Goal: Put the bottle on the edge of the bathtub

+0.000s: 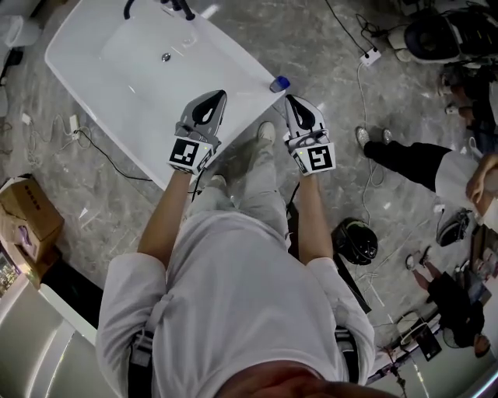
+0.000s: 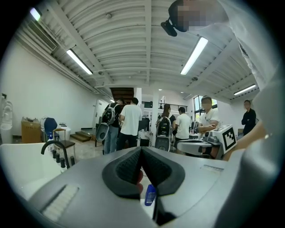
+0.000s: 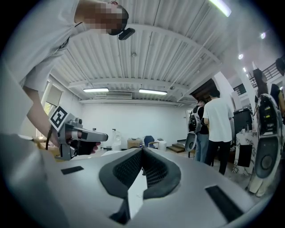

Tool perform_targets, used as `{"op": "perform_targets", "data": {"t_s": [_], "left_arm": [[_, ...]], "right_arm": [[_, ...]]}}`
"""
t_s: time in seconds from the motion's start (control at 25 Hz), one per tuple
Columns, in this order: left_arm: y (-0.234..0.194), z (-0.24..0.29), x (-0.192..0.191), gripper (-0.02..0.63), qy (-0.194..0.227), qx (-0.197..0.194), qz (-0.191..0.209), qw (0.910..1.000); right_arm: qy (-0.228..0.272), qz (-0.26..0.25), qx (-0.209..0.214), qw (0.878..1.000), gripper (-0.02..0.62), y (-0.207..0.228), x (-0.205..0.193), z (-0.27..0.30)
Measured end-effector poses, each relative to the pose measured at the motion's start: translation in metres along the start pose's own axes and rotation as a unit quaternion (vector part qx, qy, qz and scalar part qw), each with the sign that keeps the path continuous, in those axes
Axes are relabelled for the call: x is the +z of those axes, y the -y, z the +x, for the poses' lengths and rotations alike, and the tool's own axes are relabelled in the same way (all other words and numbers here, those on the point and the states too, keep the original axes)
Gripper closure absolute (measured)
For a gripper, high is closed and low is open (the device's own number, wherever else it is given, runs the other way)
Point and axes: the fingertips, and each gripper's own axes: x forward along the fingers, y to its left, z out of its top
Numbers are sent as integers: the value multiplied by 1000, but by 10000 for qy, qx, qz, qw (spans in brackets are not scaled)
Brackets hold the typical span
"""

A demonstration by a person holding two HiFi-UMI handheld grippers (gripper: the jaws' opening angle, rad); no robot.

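A small bottle [image 1: 279, 83] with a blue cap stands on the near right rim of the white bathtub [image 1: 93, 85]. My right gripper [image 1: 293, 99] hovers just in front of it, apart from it, jaws shut and empty; in the right gripper view [image 3: 142, 151] the pads meet with nothing between. My left gripper [image 1: 218, 95] is held over the tub's near rim, left of the bottle, also shut and empty. In the left gripper view [image 2: 141, 149] the blue bottle [image 2: 150, 195] shows low, through the gap behind the closed pads.
A black faucet [image 1: 179, 8] sits at the tub's far end. A cardboard box [image 1: 27, 214] lies on the floor at left, a black helmet [image 1: 356, 241] at right. Cables and a power strip [image 1: 369, 56] cross the floor. Other people [image 1: 420, 163] stand at right.
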Motion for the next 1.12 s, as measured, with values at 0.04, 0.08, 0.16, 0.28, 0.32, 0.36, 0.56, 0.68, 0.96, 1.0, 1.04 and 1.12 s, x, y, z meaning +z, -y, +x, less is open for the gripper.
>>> {"op": "perform_targets", "data": {"t_s": [0.04, 0.08, 0.16, 0.28, 0.32, 0.36, 0.56, 0.68, 0.96, 1.0, 1.04, 1.12], "left_arm": [[0, -3, 3, 610, 9, 15, -45, 10000], [1, -6, 6, 609, 13, 20, -83, 10000], [5, -12, 12, 610, 18, -5, -95, 10000], [12, -20, 23, 609, 100, -26, -49, 9999], [13, -23, 27, 609, 146, -11, -38, 9999], [14, -27, 31, 609, 198, 2, -34, 9998], [17, -62, 47, 609, 438, 34, -82, 9990], [18, -91, 54, 610, 525, -15, -24, 9986], [30, -160, 63, 611, 481, -266, 55, 9985], [30, -169, 65, 610, 489, -280, 60, 9984], [30, -178, 68, 611, 503, -286, 64, 9983], [30, -196, 73, 611, 535, -289, 79, 9981]], "right_arm": [[-14, -26, 7, 10000, 592, -3, 7, 0], [-36, -60, 30, 10000, 594, -6, 14, -1], [-73, -135, 91, 9998, 594, -12, 26, -1], [-69, -196, 163, 9997, 594, -23, 42, -3], [-56, -192, 170, 9997, 595, -27, 47, -4], [-47, -189, 164, 9997, 594, -32, 51, -6], [25, -309, 59, 9995, 594, -70, 70, -20], [106, -319, -105, 9994, 595, -94, 81, -31], [100, -123, -428, 9990, 594, -151, 90, -67], [97, -101, -446, 9989, 595, -159, 92, -71], [95, -86, -452, 9989, 595, -167, 94, -74], [93, -59, -452, 9989, 595, -183, 99, -81]]}}
